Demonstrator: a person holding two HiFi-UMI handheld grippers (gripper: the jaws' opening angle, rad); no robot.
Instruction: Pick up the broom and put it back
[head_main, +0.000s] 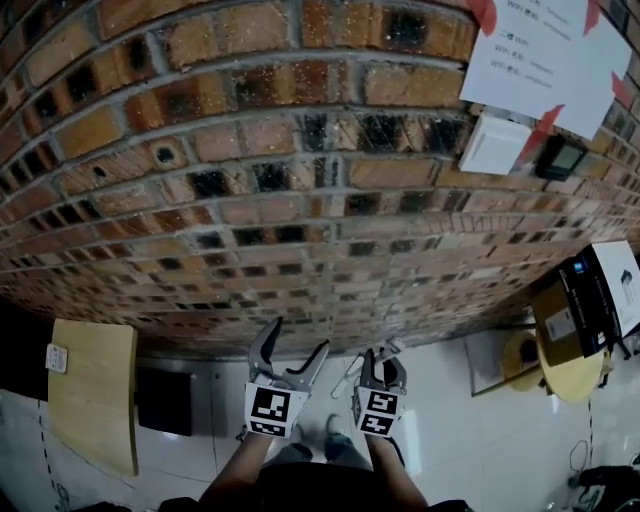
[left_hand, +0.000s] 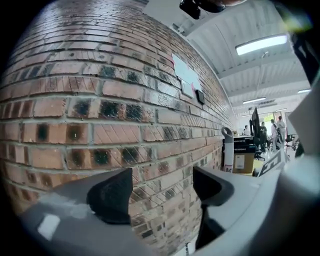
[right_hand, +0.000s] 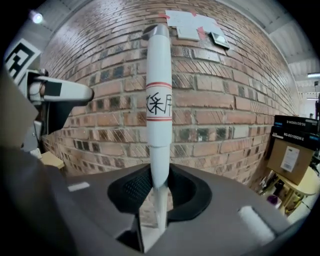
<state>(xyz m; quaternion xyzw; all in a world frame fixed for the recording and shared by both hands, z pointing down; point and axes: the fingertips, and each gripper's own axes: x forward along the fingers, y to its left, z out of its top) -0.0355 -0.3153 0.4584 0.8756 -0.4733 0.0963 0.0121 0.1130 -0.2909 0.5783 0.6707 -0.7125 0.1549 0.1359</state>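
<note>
The broom's handle (right_hand: 159, 100) is a white pole with red rings and black characters, and it stands upright before the brick wall (head_main: 300, 200) in the right gripper view. My right gripper (right_hand: 159, 192) is shut on the handle's thinner lower part, with both black pads pressed against it. The broom's head is out of sight. In the head view the right gripper (head_main: 380, 358) sits low and centre, near the wall's foot. Just left of it, my left gripper (head_main: 294, 345) is open. Only brick shows between its pads (left_hand: 112, 195).
A wooden table (head_main: 95, 395) stands at the left against the wall. At the right is a round yellow table (head_main: 570, 372) carrying boxes (head_main: 600, 295). Papers (head_main: 540, 50) and a white box (head_main: 495, 143) hang on the wall. A pale tiled floor (head_main: 450, 440) lies below.
</note>
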